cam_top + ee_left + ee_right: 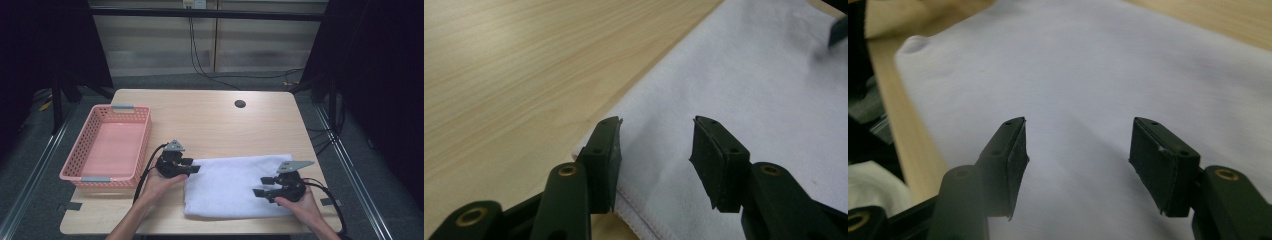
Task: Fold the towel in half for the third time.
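A white folded cloth (235, 186) lies flat on the wooden table (210, 120), near its front edge. My left gripper (194, 166) is at the cloth's left far corner, jaws apart over the hemmed edge of the cloth (774, 90), nothing pinched between them. My right gripper (263, 186) hovers over the right part of the cloth (1088, 75), pointing left, its jaws wide apart with bare cloth below the gap. Both hands come in from the bottom edge.
A pink plastic basket (90, 140) with nothing in it stands at the table's left side. A round cable hole (240, 104) sits in the tabletop at the back. Cables trail on the floor behind the table. Bare wood (524, 75) lies left of the cloth.
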{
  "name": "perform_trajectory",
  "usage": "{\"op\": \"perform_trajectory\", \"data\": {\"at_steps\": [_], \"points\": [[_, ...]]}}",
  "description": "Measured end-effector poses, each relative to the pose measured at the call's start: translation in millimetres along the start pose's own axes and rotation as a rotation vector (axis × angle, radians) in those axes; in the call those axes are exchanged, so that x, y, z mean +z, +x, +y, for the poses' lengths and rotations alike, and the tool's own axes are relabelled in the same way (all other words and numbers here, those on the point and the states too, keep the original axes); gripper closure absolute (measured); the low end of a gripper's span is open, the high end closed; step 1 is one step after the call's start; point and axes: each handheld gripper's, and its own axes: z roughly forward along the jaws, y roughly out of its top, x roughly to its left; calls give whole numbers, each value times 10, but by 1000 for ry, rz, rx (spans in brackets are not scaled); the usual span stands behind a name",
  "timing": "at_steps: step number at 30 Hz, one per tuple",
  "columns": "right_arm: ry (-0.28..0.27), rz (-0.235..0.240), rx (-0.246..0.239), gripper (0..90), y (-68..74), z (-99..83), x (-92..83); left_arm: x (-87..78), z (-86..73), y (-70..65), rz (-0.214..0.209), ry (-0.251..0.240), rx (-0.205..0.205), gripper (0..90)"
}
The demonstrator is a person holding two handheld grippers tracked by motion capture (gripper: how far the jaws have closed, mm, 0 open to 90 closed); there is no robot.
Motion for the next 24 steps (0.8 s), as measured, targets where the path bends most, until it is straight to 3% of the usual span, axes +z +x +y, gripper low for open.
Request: {"op": "perform_trajectory", "data": {"at_steps": [4,6,8,11,15,20,22,24], "points": [[21,57,-91,381,329,114,214,-9,51,49,34,8,-2,516],[32,85,-124,360,485,173,332,-24,93,81,47,-12,-7,510],[44,105,-154,348,618,230,438,-22,129,122,43,-16,-23,503],[64,178,-209,326,910,366,674,-18,158,159,43,-23,-33,494],[102,204,-256,291,1150,473,1011,-21,137,199,48,-20,-46,483],[102,218,-261,247,1243,589,1298,-20,97,249,59,-17,-67,473],[117,187,-280,234,1258,607,1373,-25,89,269,62,-17,-79,471],[123,191,-286,220,1247,592,1423,-34,86,269,62,-21,-79,469]]}}
